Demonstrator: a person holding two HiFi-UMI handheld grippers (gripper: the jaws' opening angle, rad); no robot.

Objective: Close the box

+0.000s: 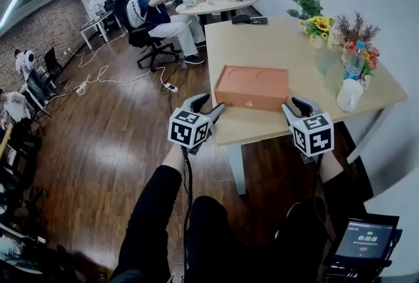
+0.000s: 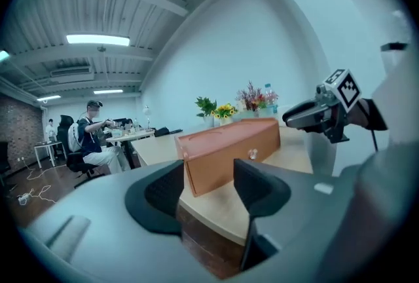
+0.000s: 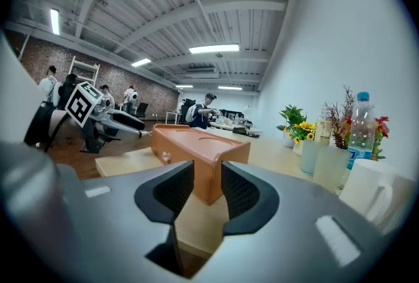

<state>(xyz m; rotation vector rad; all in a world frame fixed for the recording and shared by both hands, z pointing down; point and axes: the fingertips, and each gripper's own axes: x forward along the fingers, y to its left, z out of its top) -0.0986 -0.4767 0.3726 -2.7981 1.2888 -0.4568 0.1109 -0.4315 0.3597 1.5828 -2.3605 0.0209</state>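
An orange-brown wooden box [image 1: 252,87] lies on the light wooden table [image 1: 262,46] near its front edge, with its lid down and a small knob on the front face. My left gripper [image 1: 211,103] hovers just off the table's front left corner, short of the box. Its jaws stand partly apart with nothing between them. My right gripper [image 1: 293,105] hangs by the box's front right corner, jaws narrowly apart and empty. Neither touches the box. The box shows beyond the left gripper [image 2: 209,187] as a long side [image 2: 229,150], and beyond the right gripper [image 3: 207,187] as an end [image 3: 196,150].
Flower vases [image 1: 321,29], a water bottle [image 1: 354,59] and a white mug [image 1: 349,95] stand along the table's right side. A seated person [image 1: 160,16] and a round table [image 1: 216,3] are at the back. Cables [image 1: 105,75] lie on the wooden floor. A screen [image 1: 363,239] sits at the lower right.
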